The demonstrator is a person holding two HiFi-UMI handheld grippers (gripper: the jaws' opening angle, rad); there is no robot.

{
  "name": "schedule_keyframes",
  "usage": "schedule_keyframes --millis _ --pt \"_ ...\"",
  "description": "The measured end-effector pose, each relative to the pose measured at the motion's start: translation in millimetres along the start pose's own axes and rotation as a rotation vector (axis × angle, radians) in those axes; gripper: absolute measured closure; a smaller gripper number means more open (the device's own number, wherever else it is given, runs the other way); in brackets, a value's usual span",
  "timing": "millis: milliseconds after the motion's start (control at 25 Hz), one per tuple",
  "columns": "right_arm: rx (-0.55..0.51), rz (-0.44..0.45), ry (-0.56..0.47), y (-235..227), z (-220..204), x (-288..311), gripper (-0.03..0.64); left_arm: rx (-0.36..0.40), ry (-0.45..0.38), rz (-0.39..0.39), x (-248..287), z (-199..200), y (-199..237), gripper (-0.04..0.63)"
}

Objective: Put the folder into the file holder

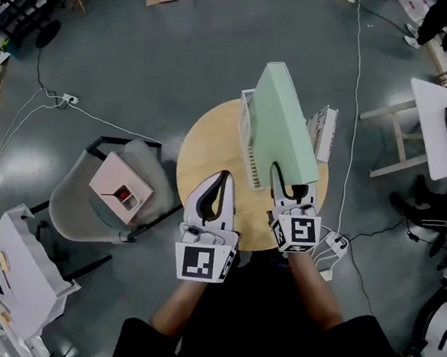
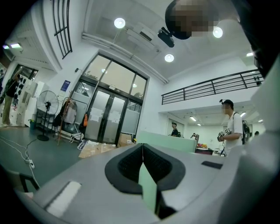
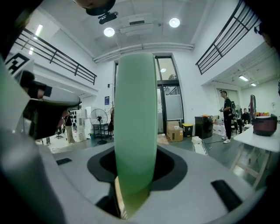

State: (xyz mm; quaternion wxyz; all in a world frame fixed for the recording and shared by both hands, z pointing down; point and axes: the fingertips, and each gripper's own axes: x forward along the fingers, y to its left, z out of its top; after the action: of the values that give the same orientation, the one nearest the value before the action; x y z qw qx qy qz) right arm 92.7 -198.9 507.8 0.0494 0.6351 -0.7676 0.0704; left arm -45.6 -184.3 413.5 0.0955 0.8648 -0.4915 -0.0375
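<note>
Round wooden table (image 1: 204, 158) beneath right hand-held gripper (image 1: 284, 183) clamped on green folder (image 1: 279, 117); left hand-held gripper (image 1: 223, 178) closed, empty.

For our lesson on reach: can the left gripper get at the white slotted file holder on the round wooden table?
Probably yes: the left gripper hangs just left of the white slotted file holder, nothing between them, and the pale green folder leaves that side exposed.

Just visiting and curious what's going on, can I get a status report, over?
Grippers: right hand-held gripper clamped on green folder; left hand-held gripper shut, alongside. Folder upright over file holder on round table, unreleased. Holder's slots mostly hidden behind it.
</note>
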Motion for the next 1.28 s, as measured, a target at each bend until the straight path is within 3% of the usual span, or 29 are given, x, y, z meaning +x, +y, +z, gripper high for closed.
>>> schedule_keyframes --millis 1280 --pt "-0.026 -0.002 0.06 -4.0 -31.9 5.6 0.466 -0.011 0.016 0.01 5.3 -6.9 -4.8 0.588"
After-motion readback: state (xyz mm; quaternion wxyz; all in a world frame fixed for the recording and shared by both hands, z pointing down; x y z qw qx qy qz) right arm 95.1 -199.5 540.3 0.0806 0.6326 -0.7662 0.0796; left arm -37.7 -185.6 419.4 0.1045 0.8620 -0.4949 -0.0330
